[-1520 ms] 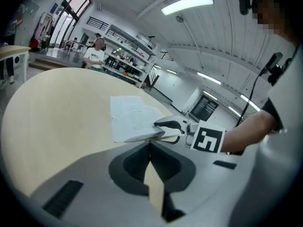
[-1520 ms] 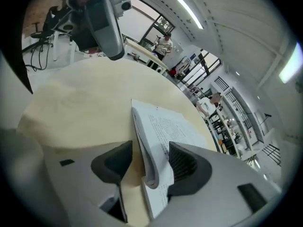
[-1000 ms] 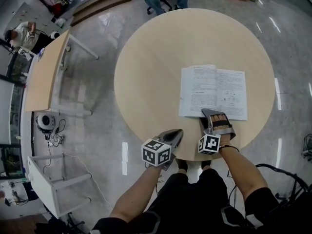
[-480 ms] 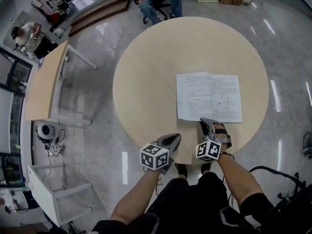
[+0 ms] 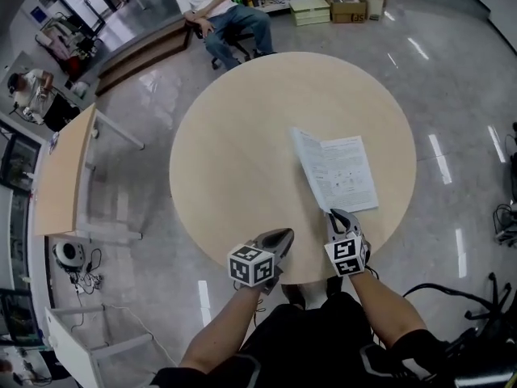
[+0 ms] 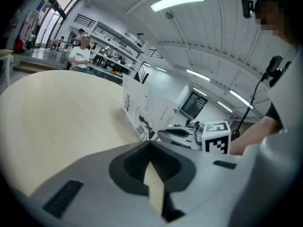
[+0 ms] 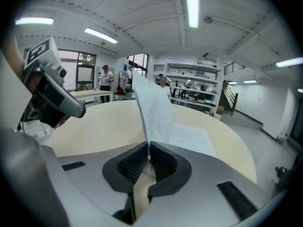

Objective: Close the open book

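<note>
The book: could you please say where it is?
Head view: the book lies right of centre on the table, left pages lifted by the right gripper, whose jaws have just been closing on them.

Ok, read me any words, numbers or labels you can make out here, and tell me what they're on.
Nothing can be read as text.
book: printed lines and a small diagram on the pages, too small to read.
marker cubes: black-and-white square patterns, no letters.
cardboard box on the floor: any print is too small to read.
</note>
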### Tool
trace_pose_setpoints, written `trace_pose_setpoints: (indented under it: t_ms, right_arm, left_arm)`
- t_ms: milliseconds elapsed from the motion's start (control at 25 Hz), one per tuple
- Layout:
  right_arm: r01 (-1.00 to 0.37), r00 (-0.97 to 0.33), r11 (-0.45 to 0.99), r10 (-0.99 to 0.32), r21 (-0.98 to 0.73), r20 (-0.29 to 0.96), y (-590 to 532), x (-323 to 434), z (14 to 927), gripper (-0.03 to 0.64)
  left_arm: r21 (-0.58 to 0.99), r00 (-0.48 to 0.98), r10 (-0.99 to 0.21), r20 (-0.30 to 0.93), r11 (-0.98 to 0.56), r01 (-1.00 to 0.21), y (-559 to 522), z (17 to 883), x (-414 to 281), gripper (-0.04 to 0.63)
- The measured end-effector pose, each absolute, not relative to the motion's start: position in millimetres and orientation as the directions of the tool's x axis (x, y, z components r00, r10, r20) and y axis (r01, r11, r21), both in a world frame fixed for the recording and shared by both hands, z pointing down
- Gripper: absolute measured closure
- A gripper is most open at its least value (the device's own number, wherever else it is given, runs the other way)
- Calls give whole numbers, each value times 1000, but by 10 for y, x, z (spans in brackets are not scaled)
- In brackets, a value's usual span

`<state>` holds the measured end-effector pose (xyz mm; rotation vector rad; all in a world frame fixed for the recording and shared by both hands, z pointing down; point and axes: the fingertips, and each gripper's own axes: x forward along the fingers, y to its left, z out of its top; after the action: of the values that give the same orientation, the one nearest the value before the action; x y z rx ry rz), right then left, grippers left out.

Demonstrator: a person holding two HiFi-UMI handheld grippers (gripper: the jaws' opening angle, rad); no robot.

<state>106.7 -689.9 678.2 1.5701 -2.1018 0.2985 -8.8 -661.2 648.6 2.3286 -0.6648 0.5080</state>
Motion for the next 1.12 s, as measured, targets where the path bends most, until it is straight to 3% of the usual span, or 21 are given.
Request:
trace_pose_setpoints:
  t_ms: [600, 920, 1120]
  right_arm:
    - [-955, -164, -21, -797, -297, 581, -6863, 1666, 6924, 600]
    - [-838, -182, -227, -741, -497, 646, -6842, 1975, 7196, 598]
    - [-721, -184, -385, -696, -577, 694, -6743, 2183, 7431, 545]
  left_arm:
    - [470, 806, -293, 515, -690, -551, -6643, 6370, 207, 598]
    - [474, 801, -306, 515, -677, -563, -6620, 6334, 212, 598]
    - [481, 801, -325, 503, -665, -571, -6634, 6328, 176, 598]
